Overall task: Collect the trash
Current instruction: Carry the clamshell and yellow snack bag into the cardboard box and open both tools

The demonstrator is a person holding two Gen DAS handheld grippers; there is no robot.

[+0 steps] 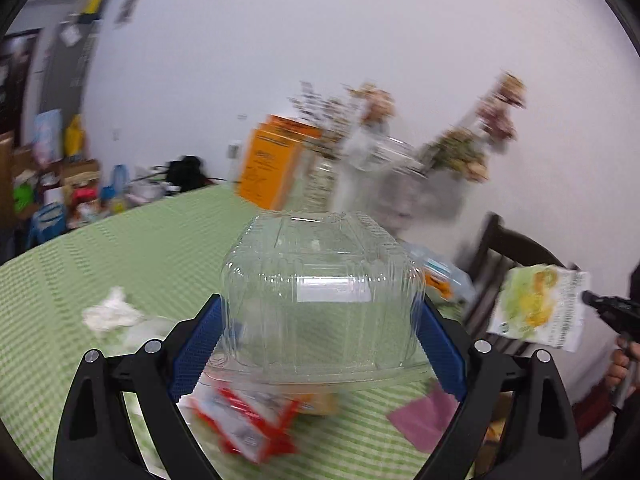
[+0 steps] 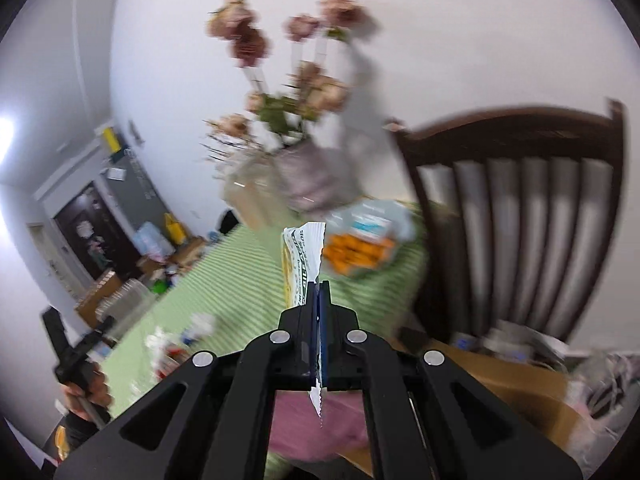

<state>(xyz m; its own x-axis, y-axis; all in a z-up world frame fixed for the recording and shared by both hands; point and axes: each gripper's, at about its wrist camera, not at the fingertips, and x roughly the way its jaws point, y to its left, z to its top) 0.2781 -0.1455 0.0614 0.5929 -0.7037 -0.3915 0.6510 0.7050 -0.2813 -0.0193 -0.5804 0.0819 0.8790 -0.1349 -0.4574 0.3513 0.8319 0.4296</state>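
Observation:
My left gripper [image 1: 320, 320] is shut on a clear plastic clamshell container [image 1: 320, 296] and holds it above the green checked table [image 1: 140, 248]. Its blue pads [image 1: 196, 344] press both sides. My right gripper [image 2: 319, 292] is shut on a white and yellow snack wrapper [image 2: 302, 260], held edge-on above the table; the wrapper also shows in the left wrist view [image 1: 536, 308] at the right. On the table lie a red and white wrapper [image 1: 248, 424], a crumpled white tissue [image 1: 112, 312], a pink paper [image 1: 424, 416] and a bag with orange snacks [image 2: 356, 248].
A vase of dried flowers [image 2: 304, 176] and an orange box [image 1: 268, 168] stand at the table's far end. A dark wooden chair [image 2: 520, 208] stands at the right. A cardboard box [image 2: 500, 384] sits below the chair. Clutter lines the far wall at left.

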